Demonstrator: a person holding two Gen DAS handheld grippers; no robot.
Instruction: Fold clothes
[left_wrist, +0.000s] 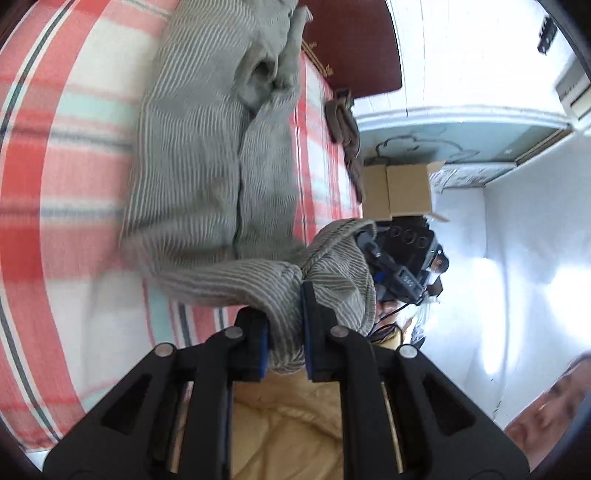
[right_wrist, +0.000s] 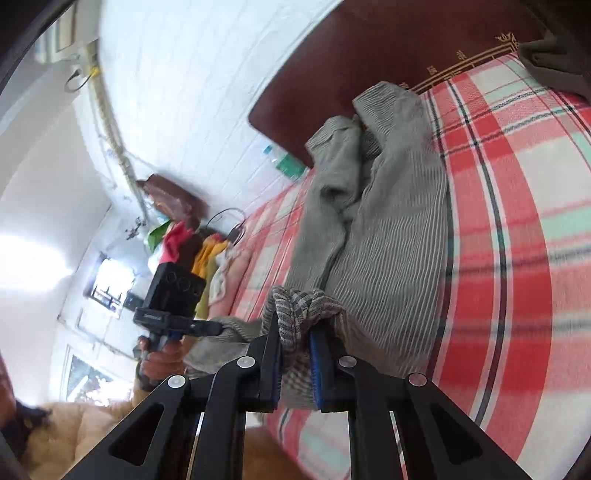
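Observation:
A grey striped garment (left_wrist: 207, 147) lies stretched along the red, white and mint plaid bed (left_wrist: 55, 155). My left gripper (left_wrist: 284, 314) is shut on a bunched corner of the garment's near hem. My right gripper (right_wrist: 295, 332) is shut on the other bunched hem corner (right_wrist: 295, 310), and the garment (right_wrist: 388, 229) runs from it towards the headboard. The right gripper's body shows in the left wrist view (left_wrist: 399, 266), half hidden behind the cloth. The left gripper's body shows in the right wrist view (right_wrist: 173, 299), held in a hand.
A dark red headboard (right_wrist: 369, 55) stands at the bed's far end. A brown cloth (left_wrist: 345, 129) lies at the bed's edge beside a cardboard box (left_wrist: 402, 188). Colourful clothes (right_wrist: 192, 247) are piled by the other side. White walls surround the bed.

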